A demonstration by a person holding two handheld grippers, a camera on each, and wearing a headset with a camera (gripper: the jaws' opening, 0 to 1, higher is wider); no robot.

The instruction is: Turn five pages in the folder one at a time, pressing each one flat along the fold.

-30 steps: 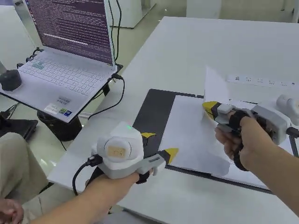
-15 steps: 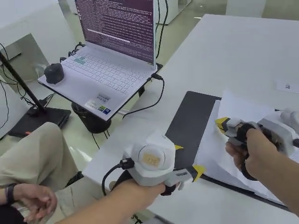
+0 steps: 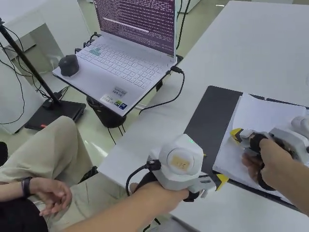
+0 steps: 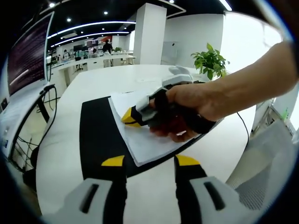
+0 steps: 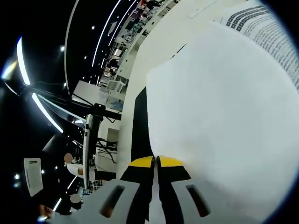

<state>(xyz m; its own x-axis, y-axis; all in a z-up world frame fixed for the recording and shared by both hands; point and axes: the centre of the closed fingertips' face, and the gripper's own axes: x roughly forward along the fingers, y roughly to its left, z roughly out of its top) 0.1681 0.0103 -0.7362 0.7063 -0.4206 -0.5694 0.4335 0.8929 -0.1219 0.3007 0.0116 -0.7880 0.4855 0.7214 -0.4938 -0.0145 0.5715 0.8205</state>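
Lowered since earlier: white paper page (image 3: 263,116), edge pinched between closed jaws of your right gripper (image 3: 236,135), nearly flat on open black folder (image 3: 212,116). Your left gripper (image 4: 149,161) hovers, jaws apart. Page-turn step; next, release and press fold flat.

Folder (image 3: 212,121) runs off the head view's right edge; page print (image 5: 266,28) too small to read

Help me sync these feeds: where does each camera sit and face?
Head view: on headset, looking down at the folder; forearms, left tongs, right tongs show.
Left gripper view: on left tongs, facing across the folder; they show open.
Right gripper view: on right tongs, facing along the page; they show shut.
Shared: head and left gripper views show the right tongs.
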